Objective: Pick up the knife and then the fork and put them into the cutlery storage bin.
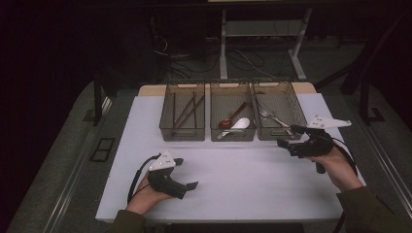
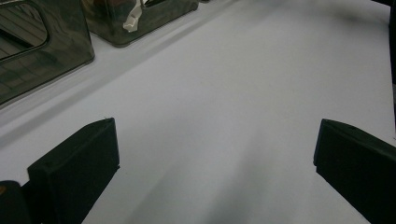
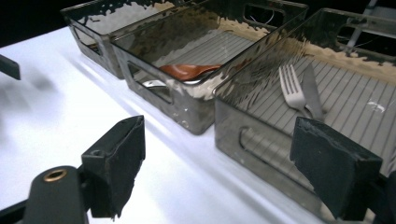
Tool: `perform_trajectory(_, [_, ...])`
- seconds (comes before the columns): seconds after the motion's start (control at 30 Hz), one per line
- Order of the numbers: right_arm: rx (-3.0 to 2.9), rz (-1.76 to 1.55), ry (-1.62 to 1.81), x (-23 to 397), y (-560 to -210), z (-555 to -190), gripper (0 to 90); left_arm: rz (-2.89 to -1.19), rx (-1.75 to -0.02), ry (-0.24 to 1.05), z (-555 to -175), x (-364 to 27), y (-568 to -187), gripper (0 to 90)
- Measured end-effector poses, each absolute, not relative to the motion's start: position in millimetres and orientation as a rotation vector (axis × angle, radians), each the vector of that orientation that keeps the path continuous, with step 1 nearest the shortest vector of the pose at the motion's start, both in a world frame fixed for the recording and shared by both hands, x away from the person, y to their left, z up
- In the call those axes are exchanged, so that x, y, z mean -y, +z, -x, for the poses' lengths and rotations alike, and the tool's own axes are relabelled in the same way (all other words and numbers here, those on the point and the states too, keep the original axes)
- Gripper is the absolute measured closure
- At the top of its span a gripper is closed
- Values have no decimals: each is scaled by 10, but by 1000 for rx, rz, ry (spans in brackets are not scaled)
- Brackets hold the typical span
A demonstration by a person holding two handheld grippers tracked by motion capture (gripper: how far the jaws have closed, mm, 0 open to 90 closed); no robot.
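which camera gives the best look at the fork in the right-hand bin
The right gripper view: the fork lies close, tines distinct, on the ribbed floor of the right bin. The high view shows the fork small and dim. The left gripper view looks across bare table instead.

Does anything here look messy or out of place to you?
Nothing stands out. Chopsticks, spoons and forks each lie in their own bin, and both tongs, left and right, are open and empty.

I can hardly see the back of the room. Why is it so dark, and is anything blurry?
High view: light falls on the white table, the room behind stays dark. Right gripper view: the bins' walls glare, the far left blurs. Left gripper view: soft shadows.
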State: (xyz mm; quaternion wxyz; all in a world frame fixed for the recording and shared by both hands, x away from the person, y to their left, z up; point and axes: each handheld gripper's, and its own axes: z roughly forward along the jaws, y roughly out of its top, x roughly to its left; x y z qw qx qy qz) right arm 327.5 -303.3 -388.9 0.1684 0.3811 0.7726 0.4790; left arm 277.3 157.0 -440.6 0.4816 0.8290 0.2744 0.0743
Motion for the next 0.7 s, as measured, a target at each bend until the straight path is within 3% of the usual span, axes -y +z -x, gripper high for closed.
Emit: perform_trajectory(0.7, [-2195, -1084, 1457, 3055, -4280, -2750, 177, -2010, -663, 182, -2761, -1560, -4384, 0])
